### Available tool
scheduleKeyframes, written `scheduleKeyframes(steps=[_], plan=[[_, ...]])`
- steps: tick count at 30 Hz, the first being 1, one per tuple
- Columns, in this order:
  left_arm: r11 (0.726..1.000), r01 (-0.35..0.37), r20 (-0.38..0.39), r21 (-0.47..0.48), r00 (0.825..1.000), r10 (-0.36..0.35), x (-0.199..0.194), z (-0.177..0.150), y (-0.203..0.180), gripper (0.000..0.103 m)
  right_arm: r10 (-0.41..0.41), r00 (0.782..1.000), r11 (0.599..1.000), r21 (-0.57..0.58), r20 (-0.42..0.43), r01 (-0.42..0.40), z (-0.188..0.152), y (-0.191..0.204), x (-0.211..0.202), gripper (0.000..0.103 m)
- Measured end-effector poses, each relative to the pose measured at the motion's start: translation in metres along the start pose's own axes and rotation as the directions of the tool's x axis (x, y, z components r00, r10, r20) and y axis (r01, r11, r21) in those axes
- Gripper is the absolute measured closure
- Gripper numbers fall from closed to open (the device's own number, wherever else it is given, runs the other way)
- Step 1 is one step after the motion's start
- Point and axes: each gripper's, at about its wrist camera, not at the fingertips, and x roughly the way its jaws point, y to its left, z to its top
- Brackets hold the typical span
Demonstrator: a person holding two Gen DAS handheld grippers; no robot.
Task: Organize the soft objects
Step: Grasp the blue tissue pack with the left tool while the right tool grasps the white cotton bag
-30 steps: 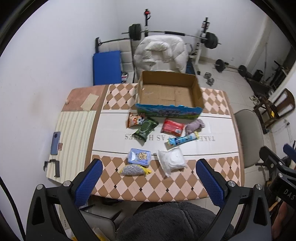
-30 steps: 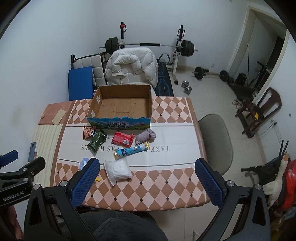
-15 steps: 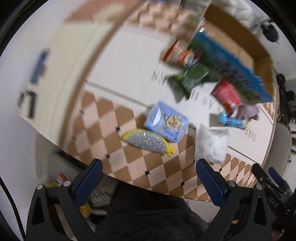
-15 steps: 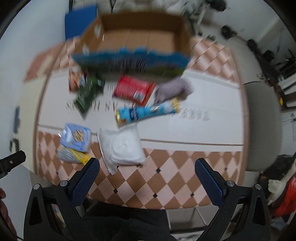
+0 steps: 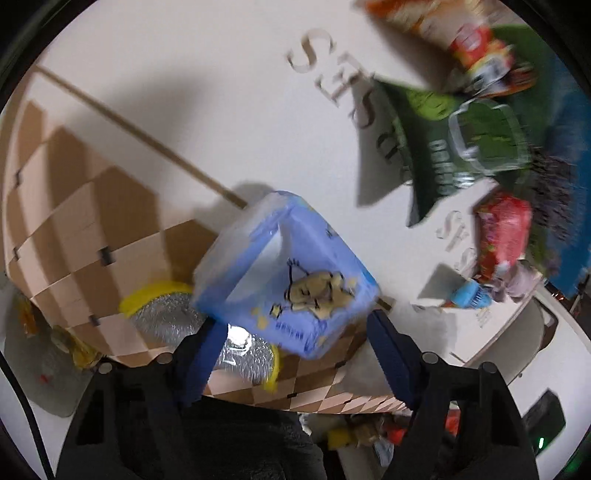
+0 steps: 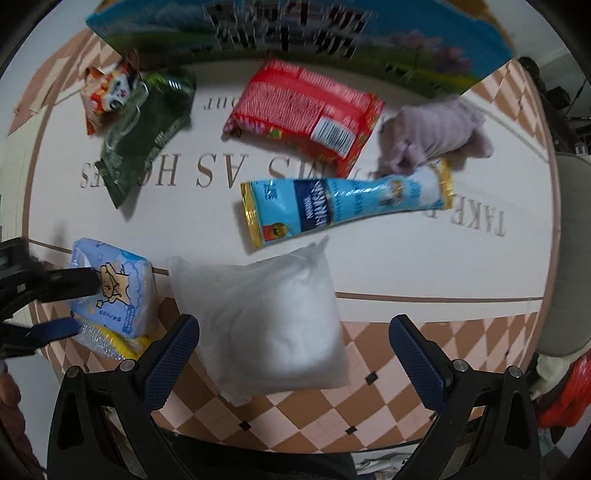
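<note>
My left gripper (image 5: pixel 295 350) is open, its blue pads on either side of a light blue tissue pack (image 5: pixel 288 266), which rests partly on a silver and yellow scrubber (image 5: pixel 173 321). My right gripper (image 6: pixel 291 354) is open around the near end of a white soft pouch (image 6: pixel 273 325). In the right wrist view the tissue pack (image 6: pixel 118 284) lies at the left with the left gripper's fingers (image 6: pixel 62 284) at it. Beyond lie a blue tube pack (image 6: pixel 343 199), a red packet (image 6: pixel 306 110), a lilac cloth (image 6: pixel 432 133), a green pack (image 6: pixel 147 122) and an orange snack bag (image 6: pixel 107 92).
The cardboard box with a blue printed front (image 6: pixel 295 33) stands at the far side of the table. The checkered table edge (image 6: pixel 332 417) is just below my right gripper. A grey chair (image 6: pixel 569 258) stands to the right.
Both grippers have dropped from high above the table to just over it. The left one closed in on the tissue pack, the right one on the white pouch.
</note>
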Motion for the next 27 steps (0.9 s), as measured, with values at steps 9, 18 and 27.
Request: scheduleKeyframes(steps=[9, 18, 27], plan=[[0.990, -0.115, 0.020, 0.083, 0.993, 0.113, 0.018, 0.016, -0.044, 0.031, 0.060, 0.997, 0.997, 0.046, -0.039, -0.058, -0.006, -0.012, 0.027, 0.000], [0.801, -0.458, 0.262, 0.386, 0.887, 0.381, 0.002, 0.000, -0.104, 0.030, 0.109, 0.992, 0.994, 0.034, -0.068, -0.107, -0.030, -0.031, 0.043, 0.000], [0.899, -0.324, 0.217, 0.296, 0.939, 0.267, -0.006, -0.018, -0.088, 0.030, 0.033, 0.997, 0.989, -0.142, -0.066, -0.043, -0.035, -0.001, 0.065, 0.000]])
